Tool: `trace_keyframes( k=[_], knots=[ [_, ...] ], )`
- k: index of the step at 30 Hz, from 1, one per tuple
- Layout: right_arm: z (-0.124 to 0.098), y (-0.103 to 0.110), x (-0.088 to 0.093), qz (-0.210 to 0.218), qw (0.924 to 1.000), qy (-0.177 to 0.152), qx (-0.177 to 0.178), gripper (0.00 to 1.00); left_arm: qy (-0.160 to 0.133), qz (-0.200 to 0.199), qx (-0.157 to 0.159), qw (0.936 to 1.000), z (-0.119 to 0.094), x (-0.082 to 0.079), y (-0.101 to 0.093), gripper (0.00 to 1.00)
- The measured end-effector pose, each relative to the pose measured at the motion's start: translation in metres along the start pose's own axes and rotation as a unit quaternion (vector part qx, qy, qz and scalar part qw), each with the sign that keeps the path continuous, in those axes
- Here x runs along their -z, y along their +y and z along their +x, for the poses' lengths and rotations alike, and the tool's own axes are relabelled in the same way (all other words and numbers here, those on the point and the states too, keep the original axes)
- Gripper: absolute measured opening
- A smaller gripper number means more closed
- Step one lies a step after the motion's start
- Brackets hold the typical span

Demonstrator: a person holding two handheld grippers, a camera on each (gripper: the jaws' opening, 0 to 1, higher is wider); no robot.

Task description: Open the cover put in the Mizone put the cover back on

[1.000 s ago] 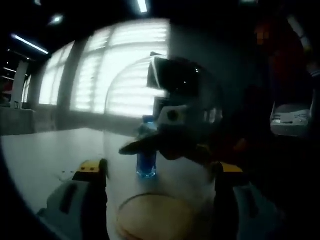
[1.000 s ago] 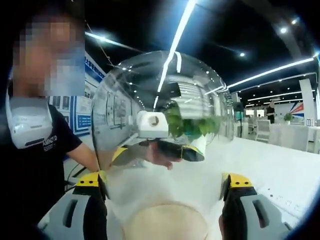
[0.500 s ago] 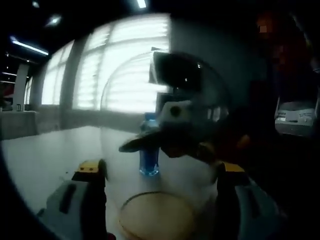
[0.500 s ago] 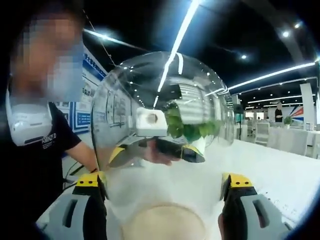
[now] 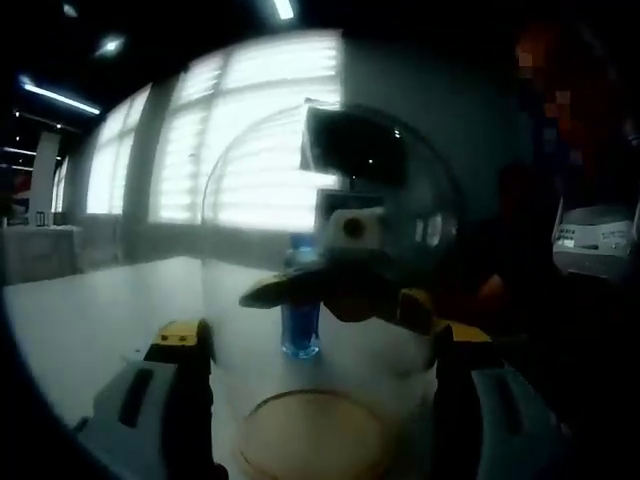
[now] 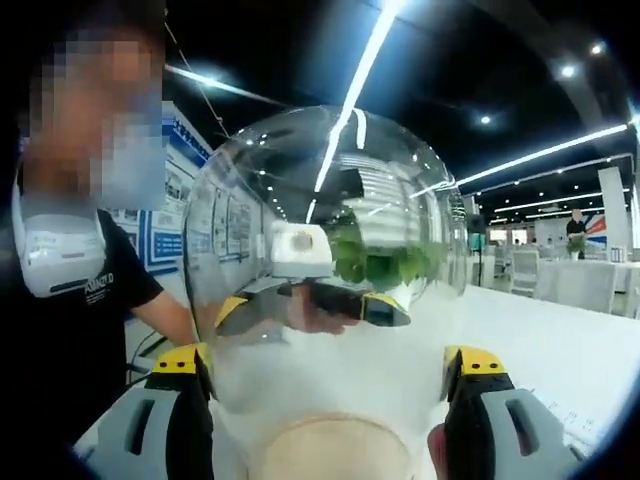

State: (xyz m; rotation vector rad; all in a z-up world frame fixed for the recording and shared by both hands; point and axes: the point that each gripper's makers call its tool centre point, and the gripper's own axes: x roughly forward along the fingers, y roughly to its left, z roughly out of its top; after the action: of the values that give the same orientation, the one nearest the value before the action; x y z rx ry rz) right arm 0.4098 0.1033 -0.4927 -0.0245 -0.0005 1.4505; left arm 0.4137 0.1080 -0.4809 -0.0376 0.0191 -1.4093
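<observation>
Glass dome cover point(image 6: 330, 260), fragile and slippery: we clamp it between left claw point(image 5: 315, 375) and right claw point(image 6: 325, 385), above the Mizone bottle point(image 5: 299, 305).

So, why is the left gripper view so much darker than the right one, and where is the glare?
Left gripper view: it faces bright windows, so the clear dome cover and blue bottle are backlit and dim, with soft blur. Right gripper view: ceiling light strips light it well, and they reflect as streaks on the dome cover. Both views bend straight lines toward the edges.
</observation>
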Motion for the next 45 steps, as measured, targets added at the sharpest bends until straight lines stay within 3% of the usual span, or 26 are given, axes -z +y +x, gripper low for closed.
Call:
trace_keyframes(
  k=[9, 17, 31, 45],
  knots=[
    [-0.002, 0.006, -0.007, -0.010, 0.9999, -0.003, -0.004, 0.90, 0.007, 0.012, -0.003, 0.9999, -0.001, -0.006, -0.007, 0.77],
    [-0.002, 0.013, -0.003, -0.005, 1.0000, 0.003, -0.005, 0.90, 0.024, 0.010, -0.003, 0.9997, -0.001, -0.001, -0.013, 0.77],
    [-0.004, 0.021, -0.011, -0.003, 1.0000, -0.005, -0.005, 0.90, 0.018, 0.008, -0.004, 0.9998, -0.003, -0.008, -0.018, 0.77],
    [-0.005, 0.053, -0.006, -0.007, 0.9999, 0.002, -0.012, 0.90, 0.037, 0.011, -0.010, 0.9992, -0.010, -0.002, -0.049, 0.77]
  ],
)
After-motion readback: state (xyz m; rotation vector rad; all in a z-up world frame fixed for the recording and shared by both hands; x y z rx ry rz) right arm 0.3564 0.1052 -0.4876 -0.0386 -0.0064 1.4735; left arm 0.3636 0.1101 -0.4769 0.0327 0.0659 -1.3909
